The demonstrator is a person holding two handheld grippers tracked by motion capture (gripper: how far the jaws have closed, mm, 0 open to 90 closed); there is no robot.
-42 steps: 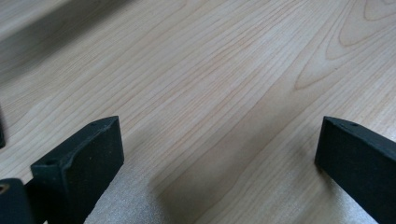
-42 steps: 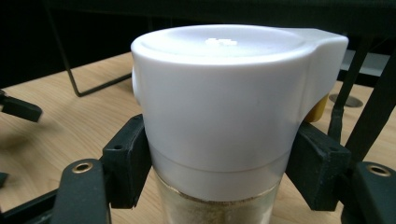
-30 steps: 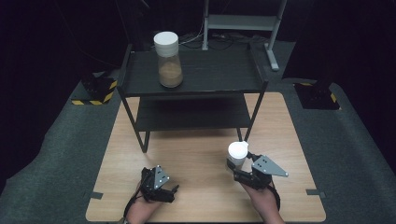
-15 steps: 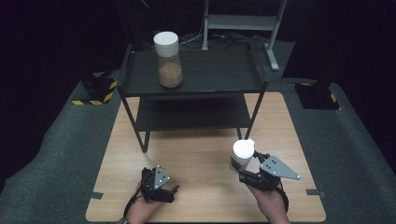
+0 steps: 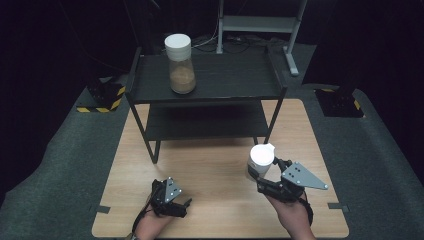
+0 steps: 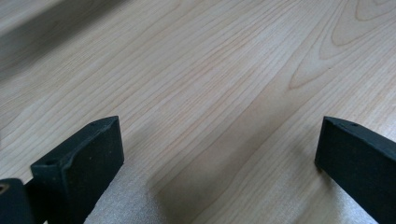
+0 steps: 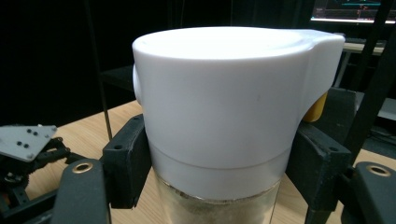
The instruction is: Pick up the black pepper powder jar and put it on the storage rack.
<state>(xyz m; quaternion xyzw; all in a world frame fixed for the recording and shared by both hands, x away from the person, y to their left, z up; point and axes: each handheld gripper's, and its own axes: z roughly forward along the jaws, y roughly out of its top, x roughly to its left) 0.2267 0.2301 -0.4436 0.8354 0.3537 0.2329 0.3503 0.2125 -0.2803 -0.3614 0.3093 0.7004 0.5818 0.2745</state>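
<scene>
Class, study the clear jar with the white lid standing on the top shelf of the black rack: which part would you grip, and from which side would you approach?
Grip the clear jar with the white lid on its glass body just under the lid, coming level from the table side. It stands upright near the black rack's front left edge, with open shelf around it, and the wider lid would help stop slipping.

jar (image 7: 219,116) base cut off; contents partly hidden
</scene>
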